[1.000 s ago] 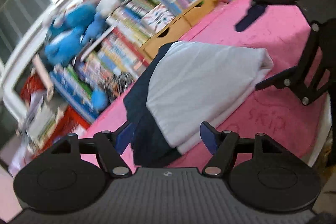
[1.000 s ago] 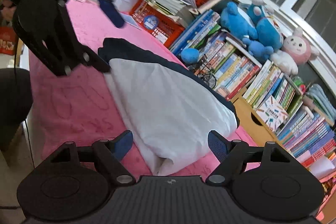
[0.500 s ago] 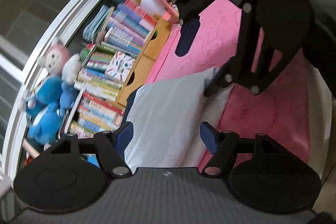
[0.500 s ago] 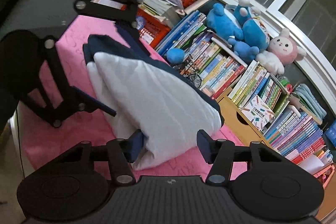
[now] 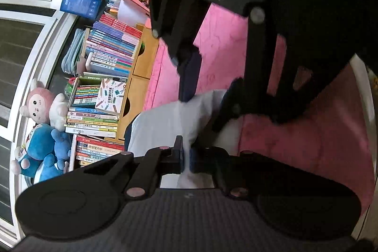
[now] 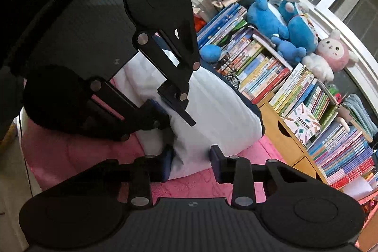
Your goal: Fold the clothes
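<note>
The folded white garment (image 6: 212, 115) with its dark blue trim lay on the pink cover (image 6: 78, 157) beside the bookshelf (image 6: 271, 77). The left gripper (image 5: 186, 158) was clenched on a pinch of its white cloth. The right gripper (image 6: 191, 163) had just been closing around the garment's near corner, its right finger still clear of the cloth.

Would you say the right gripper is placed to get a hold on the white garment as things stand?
Probably yes: the right gripper, jaws just closing, already straddles the white garment's near corner, with nothing between them; the left gripper pinches another edge.

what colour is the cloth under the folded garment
Pink cloth, clearest in the right wrist view.
</note>
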